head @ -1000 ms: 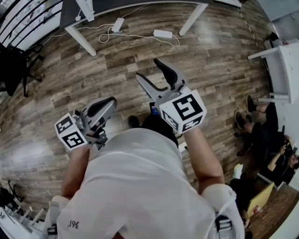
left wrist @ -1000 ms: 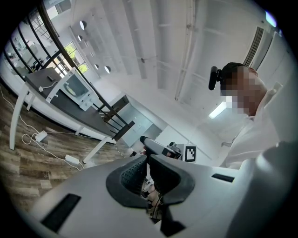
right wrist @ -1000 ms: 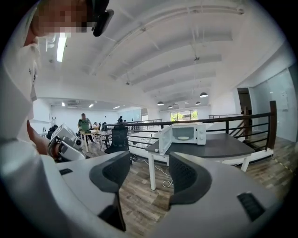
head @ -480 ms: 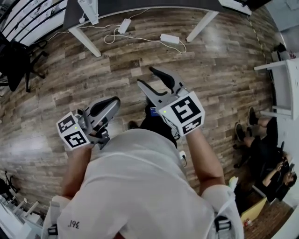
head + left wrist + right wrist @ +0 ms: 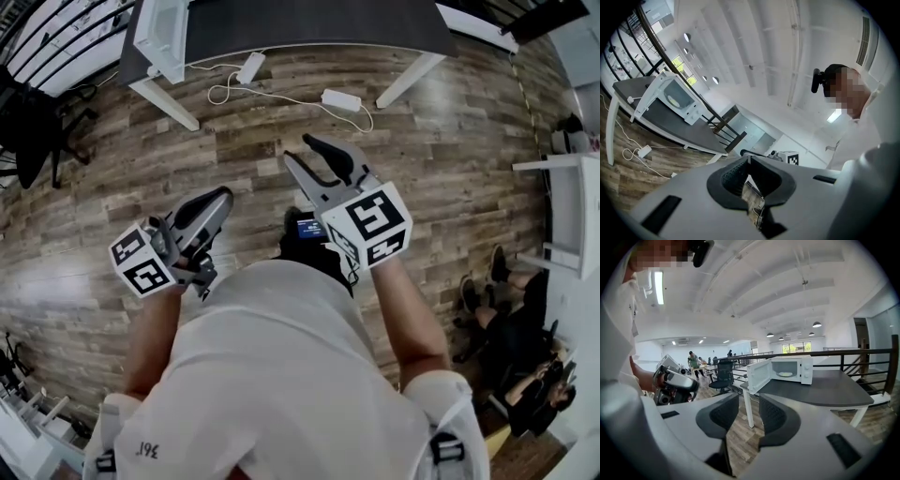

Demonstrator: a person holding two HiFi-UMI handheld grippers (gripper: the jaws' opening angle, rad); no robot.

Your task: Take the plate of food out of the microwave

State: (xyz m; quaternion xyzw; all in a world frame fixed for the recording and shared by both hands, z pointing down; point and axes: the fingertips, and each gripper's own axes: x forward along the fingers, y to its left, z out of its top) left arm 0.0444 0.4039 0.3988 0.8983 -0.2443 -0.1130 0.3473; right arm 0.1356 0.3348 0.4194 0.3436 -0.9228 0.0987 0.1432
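Note:
A white microwave (image 5: 787,373) stands on a dark table (image 5: 820,392) with its door (image 5: 758,376) swung open. A pale plate (image 5: 785,374) lies inside it. The same microwave (image 5: 159,37) shows at the top left of the head view and, small, in the left gripper view as the microwave (image 5: 677,98). Both grippers are held at chest height, far from it. My left gripper (image 5: 211,202) is shut with nothing in it. My right gripper (image 5: 309,155) is open and its jaws are closing, with nothing between them.
Cables and power adapters (image 5: 333,97) lie on the wood floor under the table (image 5: 309,23). A black chair (image 5: 28,122) stands at the left. People sit at the right (image 5: 525,347), beside a white shelf (image 5: 572,187). A railing (image 5: 862,352) runs behind the table.
The head view has tilted up, so the table and microwave have come into sight. The right gripper's jaws have narrowed. Both grippers stay in front of the chest.

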